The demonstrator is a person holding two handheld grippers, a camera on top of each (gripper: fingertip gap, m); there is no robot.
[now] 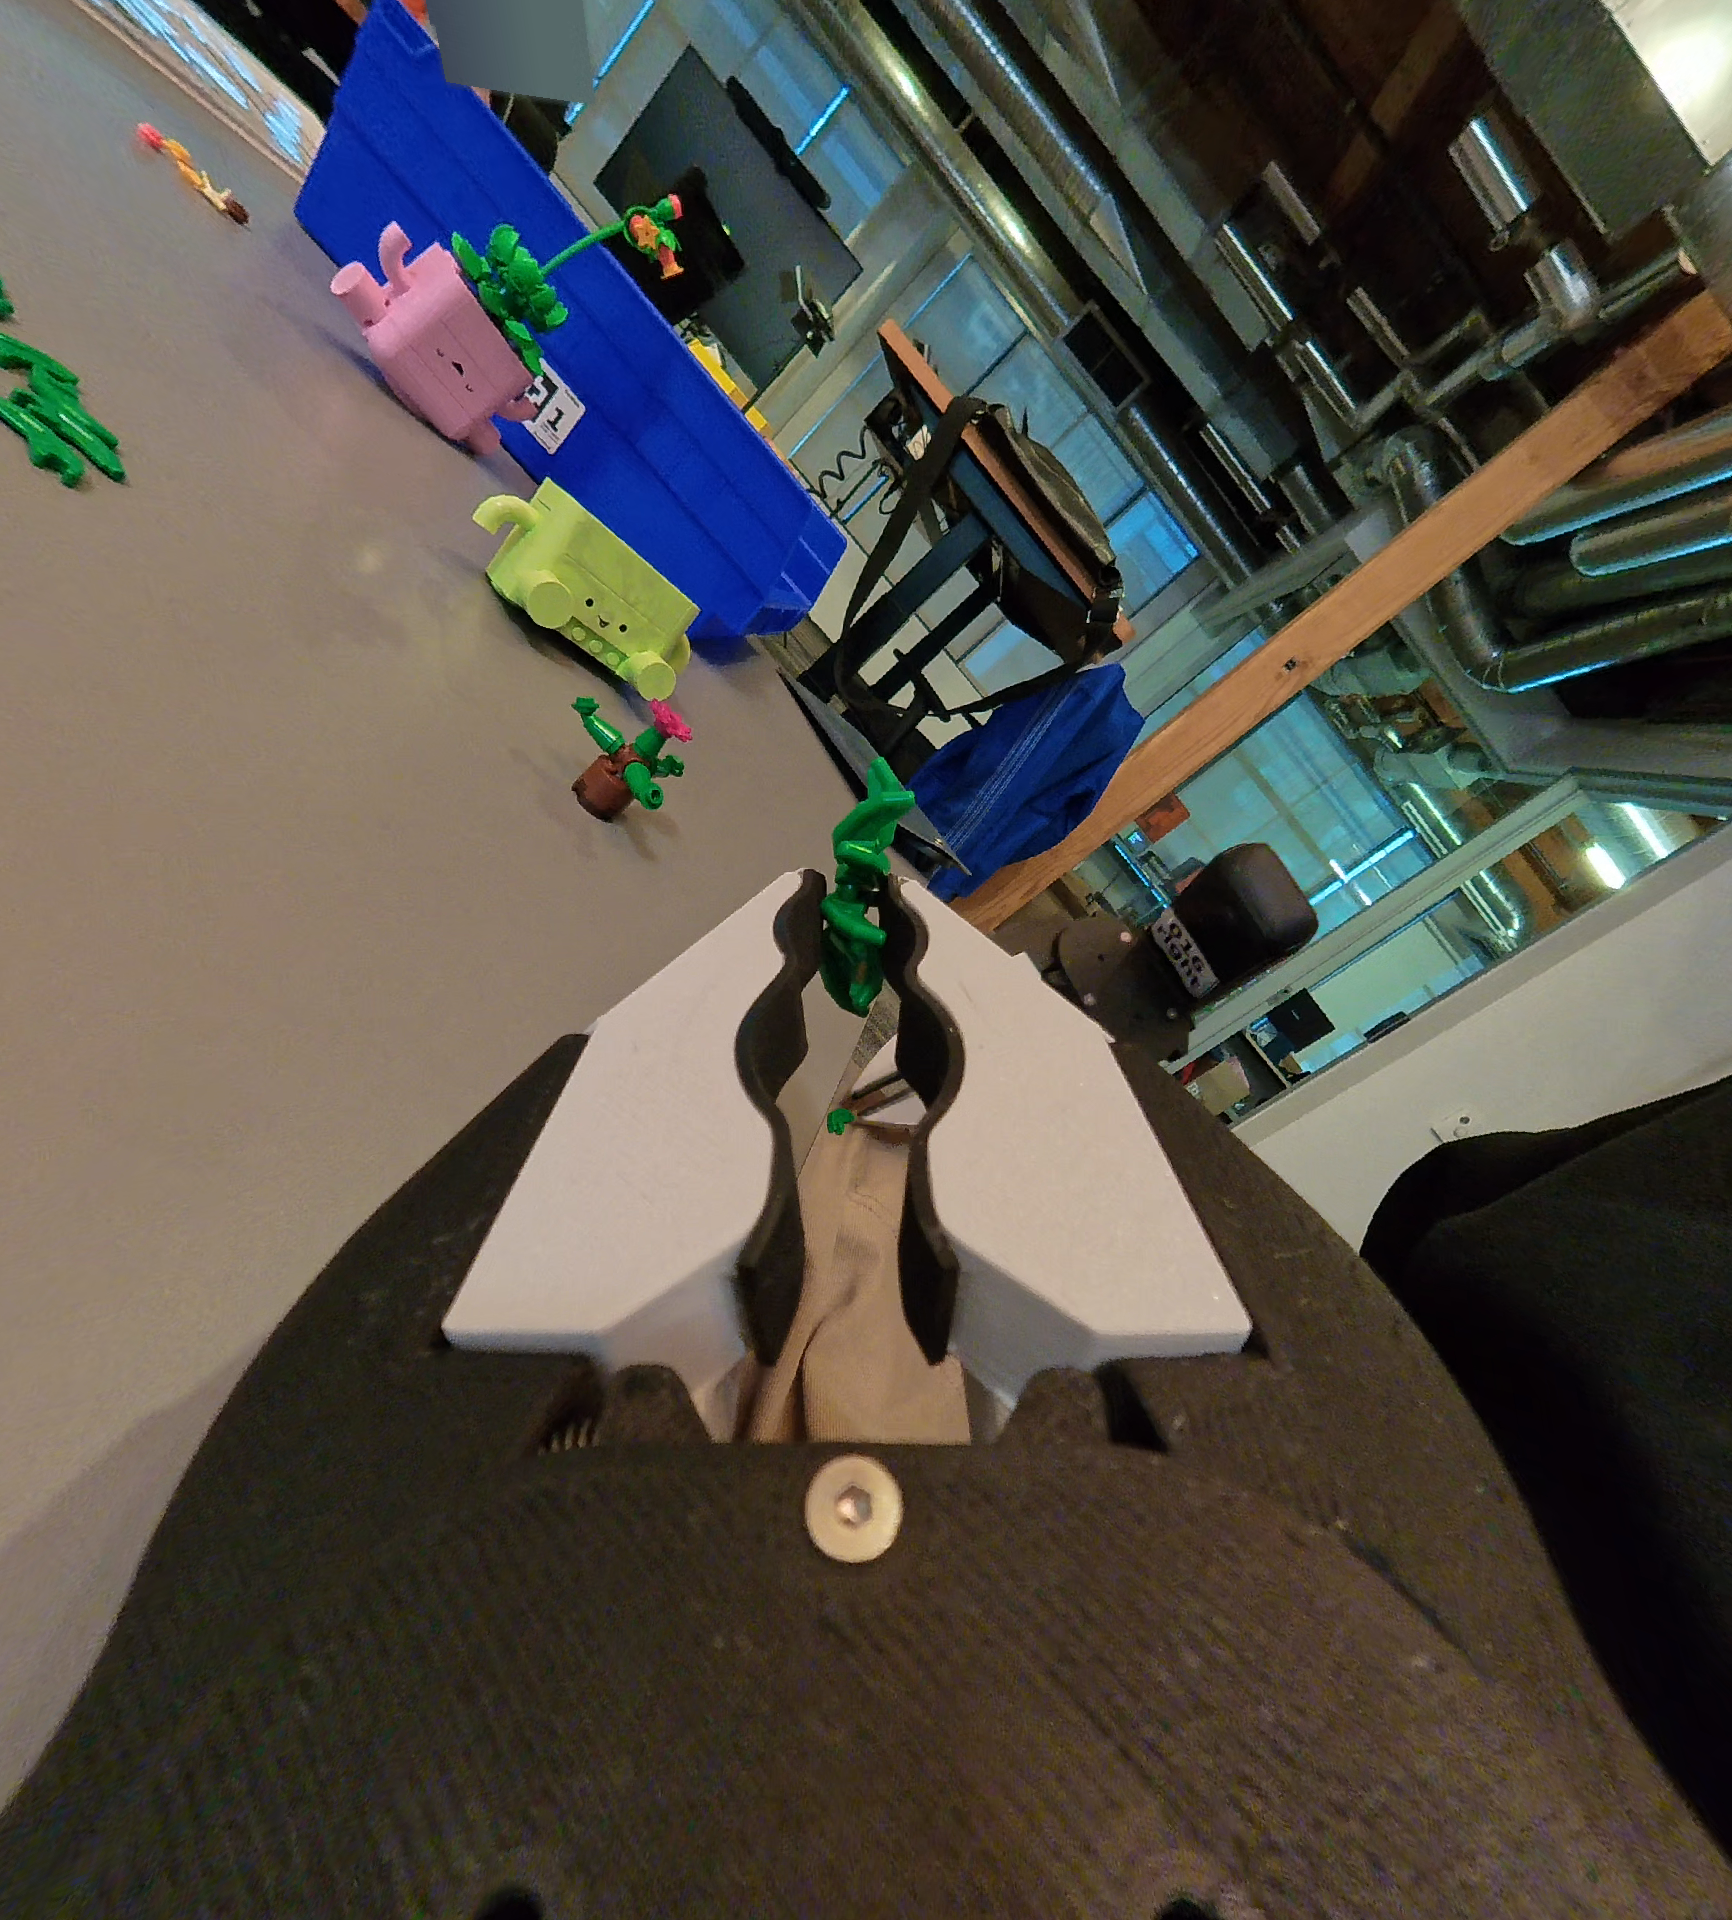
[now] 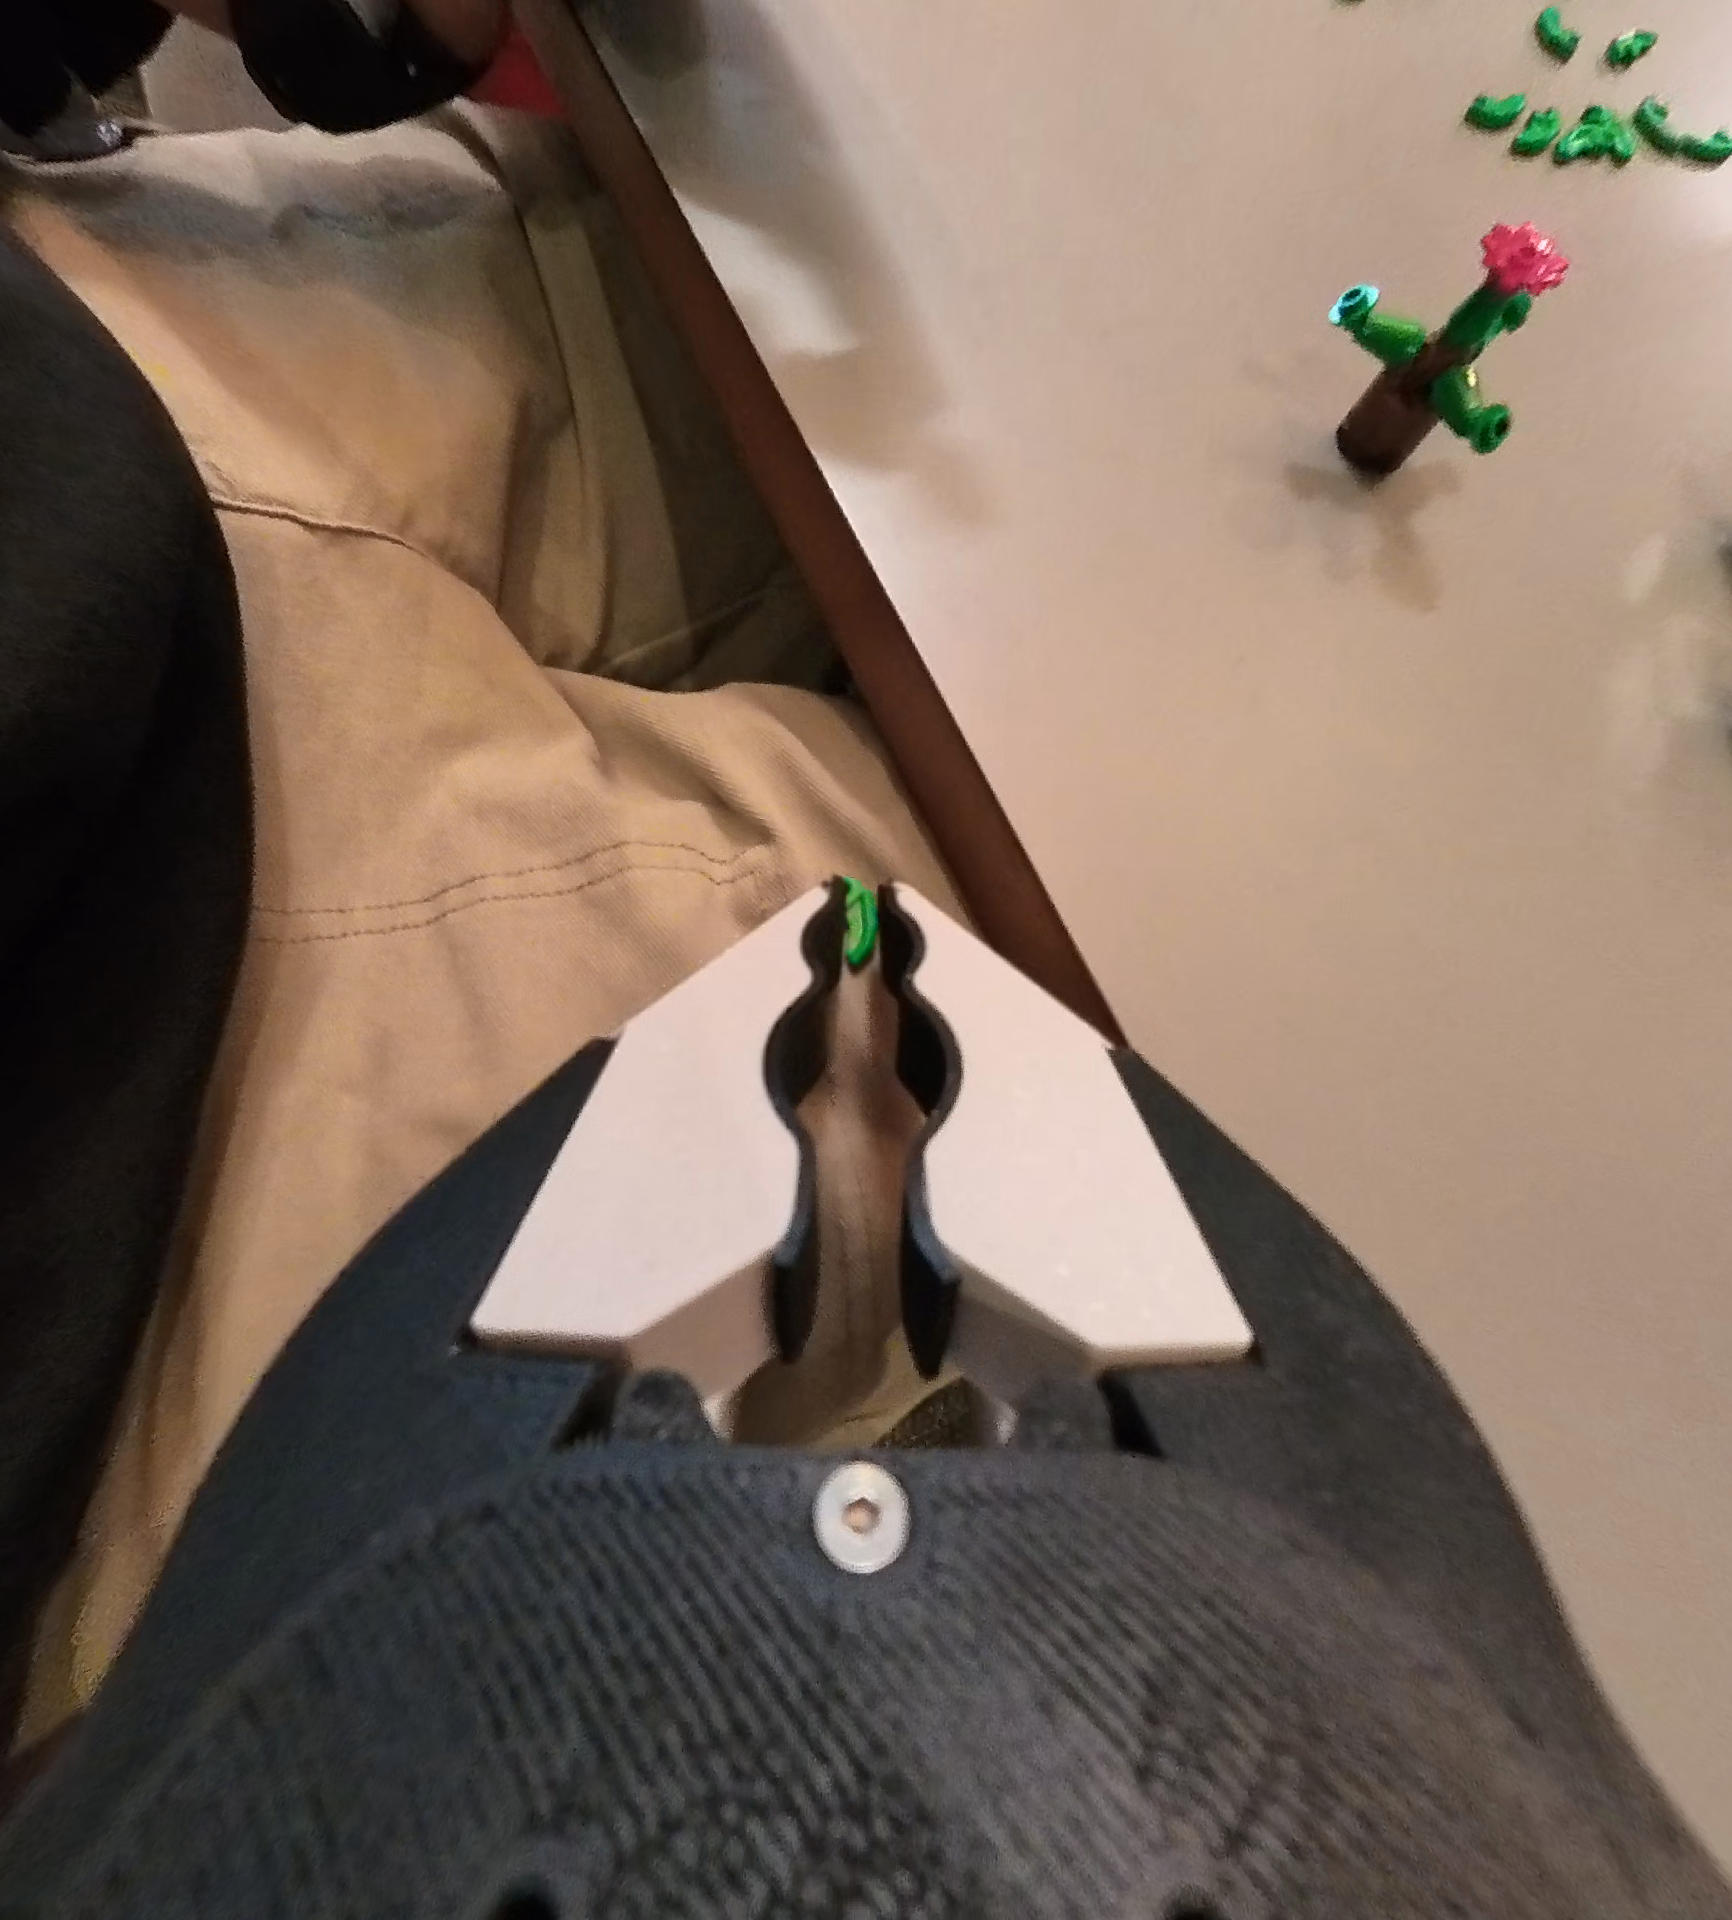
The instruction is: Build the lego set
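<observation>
My left gripper (image 1: 854, 883) is shut on a green leafy stem assembly (image 1: 862, 894) that sticks out past its tips, held off the table's near edge. My right gripper (image 2: 860, 891) is shut on a small green leaf piece (image 2: 858, 920), held over the person's tan trousers beside the table edge. A small brown pot with a green cactus and pink flower (image 1: 628, 758) stands on the grey table; it also shows in the right wrist view (image 2: 1428, 358). A lime green planter (image 1: 587, 587) and a pink planter holding a green plant (image 1: 441, 332) stand farther off.
Loose green leaf pieces (image 1: 31, 384) lie on the table's left side and show in the right wrist view (image 2: 1610, 130). A blue bin (image 1: 571, 343) stands behind the planters. Small pink and orange pieces (image 1: 192, 171) lie far back. The table's brown edge (image 2: 841, 582) runs beside my right gripper. One gripper's finger ends stand about 15 centimetres off the other's.
</observation>
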